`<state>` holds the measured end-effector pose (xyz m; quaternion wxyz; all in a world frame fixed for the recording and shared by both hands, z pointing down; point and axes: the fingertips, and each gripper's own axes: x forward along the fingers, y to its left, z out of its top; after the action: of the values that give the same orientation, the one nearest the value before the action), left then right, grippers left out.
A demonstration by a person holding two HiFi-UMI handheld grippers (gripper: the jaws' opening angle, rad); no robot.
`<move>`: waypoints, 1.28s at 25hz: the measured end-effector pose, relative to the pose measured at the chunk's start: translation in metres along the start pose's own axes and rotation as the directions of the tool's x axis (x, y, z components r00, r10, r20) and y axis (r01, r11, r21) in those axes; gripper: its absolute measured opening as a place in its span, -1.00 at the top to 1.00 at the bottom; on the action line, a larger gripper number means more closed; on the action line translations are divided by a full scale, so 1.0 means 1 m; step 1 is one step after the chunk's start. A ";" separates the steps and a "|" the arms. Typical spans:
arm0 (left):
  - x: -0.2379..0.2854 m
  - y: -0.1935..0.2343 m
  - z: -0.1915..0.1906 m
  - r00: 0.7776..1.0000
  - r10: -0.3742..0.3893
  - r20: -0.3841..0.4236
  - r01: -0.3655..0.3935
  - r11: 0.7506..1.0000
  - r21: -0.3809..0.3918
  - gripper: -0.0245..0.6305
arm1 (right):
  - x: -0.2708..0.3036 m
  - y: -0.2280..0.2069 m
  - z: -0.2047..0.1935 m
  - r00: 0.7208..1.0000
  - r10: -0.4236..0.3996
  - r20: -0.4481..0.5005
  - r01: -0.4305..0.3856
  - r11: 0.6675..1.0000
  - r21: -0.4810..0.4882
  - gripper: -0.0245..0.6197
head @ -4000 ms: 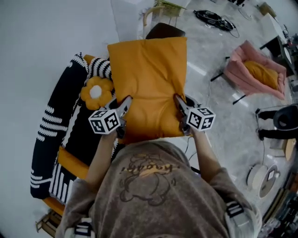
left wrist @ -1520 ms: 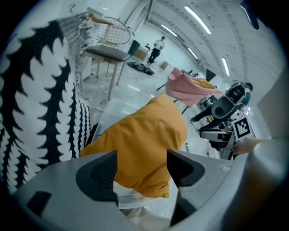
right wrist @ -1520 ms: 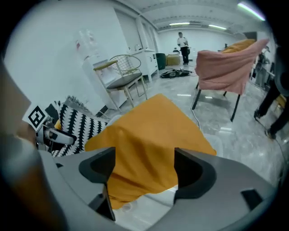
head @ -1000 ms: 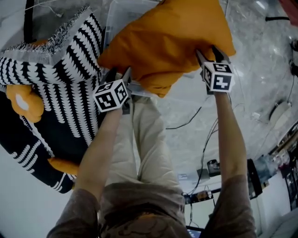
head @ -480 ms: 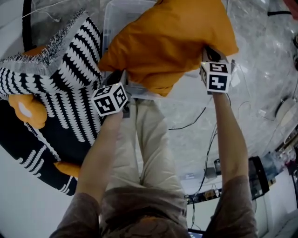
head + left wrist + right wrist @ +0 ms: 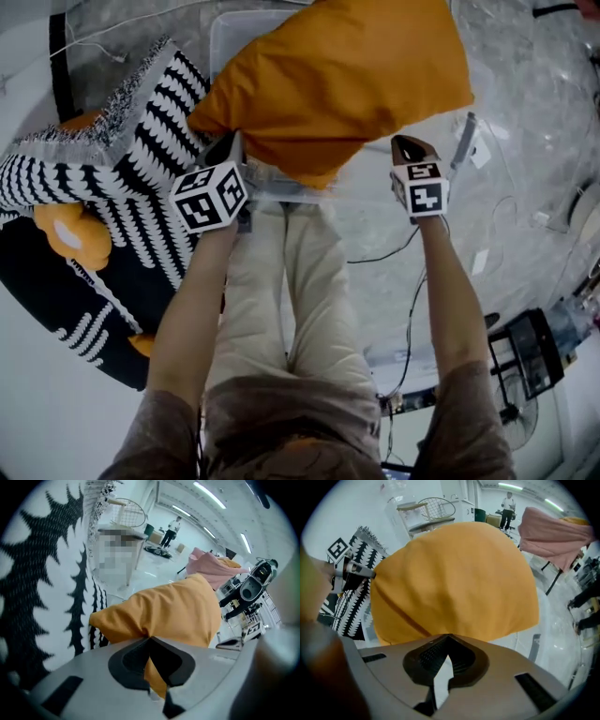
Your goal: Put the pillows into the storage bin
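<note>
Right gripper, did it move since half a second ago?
Yes. The right gripper has pulled back from the orange pillow, away from the bin toward the person, and now sits clear of the pillow.

The pillow (image 6: 337, 84) lies on the bin (image 6: 217, 37) ahead of you, overhanging its near rim. The throw (image 6: 122, 159) lies left of the bin. Your left gripper (image 6: 228, 142) is at the pillow's near left edge, and your right gripper (image 6: 410, 145) is just beside its near right edge.
</note>
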<state>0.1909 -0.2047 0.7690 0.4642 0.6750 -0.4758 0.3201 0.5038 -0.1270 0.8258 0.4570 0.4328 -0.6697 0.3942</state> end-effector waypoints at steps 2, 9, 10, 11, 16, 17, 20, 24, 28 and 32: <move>-0.004 0.005 0.029 0.999 0.016 0.052 -0.018 0.999 0.039 0.90 | 0.002 0.006 -0.009 1.000 0.016 0.003 -0.016 0.999 0.048 0.92; 0.001 -0.004 0.082 0.993 0.033 0.115 -0.040 0.998 0.055 0.73 | -0.004 -0.001 0.006 0.997 -0.002 0.071 -0.007 0.991 0.136 0.91; 0.000 -0.007 0.082 0.992 0.030 0.121 -0.036 0.998 0.050 0.69 | -0.006 -0.001 0.011 0.997 -0.004 0.081 -0.008 0.990 0.139 0.91; -0.001 -0.009 0.082 0.991 0.024 0.130 -0.030 0.999 0.045 0.69 | -0.007 -0.002 0.017 0.996 -0.006 0.091 -0.007 0.990 0.139 0.91; 0.000 -0.017 0.075 0.992 -0.005 0.127 0.002 1.000 0.019 0.69 | -0.016 -0.007 0.032 0.992 -0.024 0.124 0.006 0.990 0.144 0.91; 0.000 -0.017 0.073 0.992 -0.009 0.122 0.007 1.000 0.018 0.69 | -0.017 -0.007 0.034 0.992 -0.023 0.127 0.004 0.990 0.144 0.91; -0.001 -0.020 0.070 0.993 -0.023 0.113 0.020 0.999 0.028 0.69 | -0.021 -0.001 0.042 0.989 -0.017 0.145 0.000 0.994 0.113 0.91; -0.002 -0.020 0.068 0.994 -0.029 0.106 0.026 0.999 0.024 0.69 | -0.024 0.002 0.052 0.989 -0.002 0.147 -0.010 0.997 0.078 0.91; -0.018 -0.022 0.075 0.991 -0.039 0.125 0.039 0.999 0.007 0.69 | -0.035 0.012 0.068 0.985 0.020 0.170 -0.037 0.995 0.094 0.91; -0.057 -0.037 0.084 0.982 -0.049 0.181 0.050 0.999 -0.001 0.69 | -0.063 0.045 0.108 0.967 0.090 0.237 -0.104 0.993 0.048 0.91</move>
<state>0.2049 -0.2587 0.6766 0.4288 0.7116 -0.4999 0.2444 0.4453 -0.1985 0.7303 0.3416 0.4567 -0.7271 0.3822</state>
